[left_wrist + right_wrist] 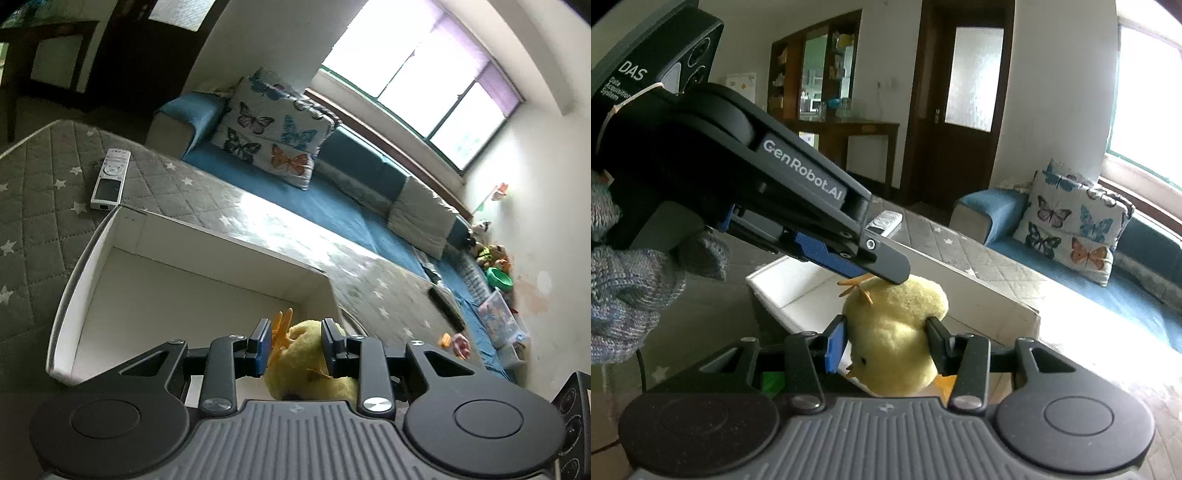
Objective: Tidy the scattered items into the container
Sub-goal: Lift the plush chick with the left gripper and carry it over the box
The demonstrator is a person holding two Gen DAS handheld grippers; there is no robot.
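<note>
Over the open white box (122,236) on the star-quilted table (33,192), both grippers have hold of one yellow plush chick (894,332). The right gripper (886,343) pinches its round body from either side, blue pad sunk into the fluff on one flank, black finger on the other, so the toy sits belly-up with beak and eye tipped downward. The left gripper (295,347) comes in from the other side, held by a hand in a grey knitted glove (631,266); its jaws are drawn in on the chick's top end, close by the orange feet (281,328), and the pads look pressed to the plush.

Why two grips on one soft toy? My guess: it squashes and swivels, and a second pinch steadies it for the carry.

The chick hangs above the near edge of the box, not yet inside. The box looks empty from here, so the tidying seems barely begun. A white remote control (110,179) lies on the quilt just beside the box's far corner, a dark remote (445,304) farther off toward the blue sofa (288,192), likely next in line. To finish this one, both grips would need to let go over the box.
</note>
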